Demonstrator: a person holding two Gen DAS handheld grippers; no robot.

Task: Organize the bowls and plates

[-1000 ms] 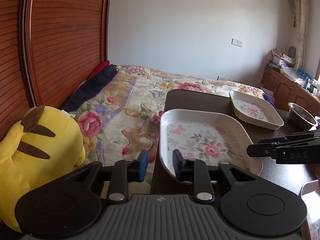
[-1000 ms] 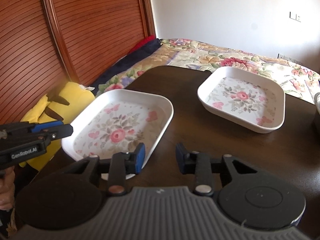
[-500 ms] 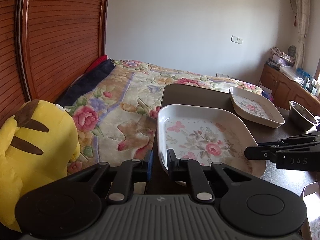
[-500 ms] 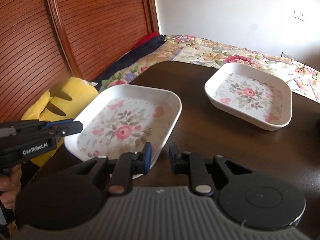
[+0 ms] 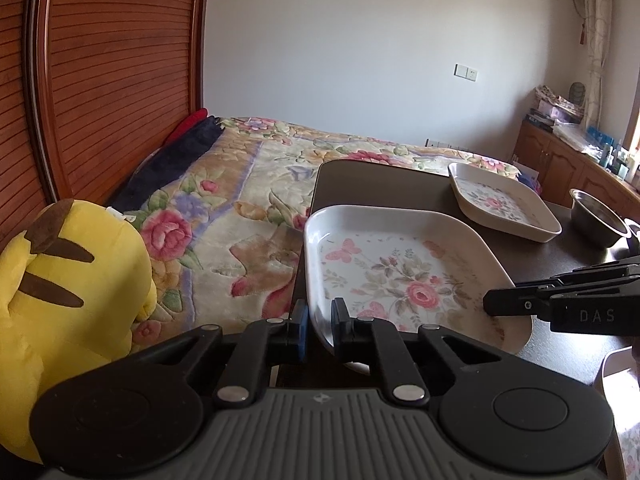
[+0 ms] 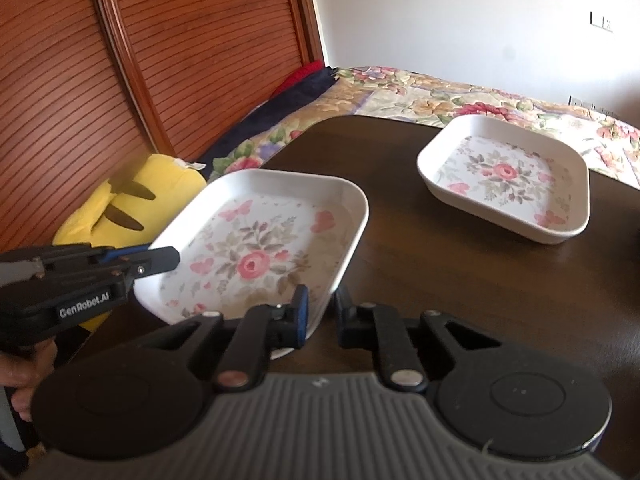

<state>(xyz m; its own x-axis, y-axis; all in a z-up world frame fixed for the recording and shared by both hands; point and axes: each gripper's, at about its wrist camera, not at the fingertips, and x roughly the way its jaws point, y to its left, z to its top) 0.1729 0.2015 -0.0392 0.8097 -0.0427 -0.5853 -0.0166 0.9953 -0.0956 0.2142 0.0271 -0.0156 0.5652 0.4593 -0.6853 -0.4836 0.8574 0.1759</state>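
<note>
Both black plastic grippers, left [image 5: 319, 330] and right [image 6: 320, 318]: blue-padded jaws, silver pivot screws, ribbed grey bodies; white "GenRobot.AI", "DAS" lettering.

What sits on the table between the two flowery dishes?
Nothing: only bare dark table separates the near dish from the far dish, clearest in the right wrist view.

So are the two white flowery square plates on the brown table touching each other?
Apart. The right wrist view shows bare dark table between the near flowery plate and the far flowery plate.
</note>
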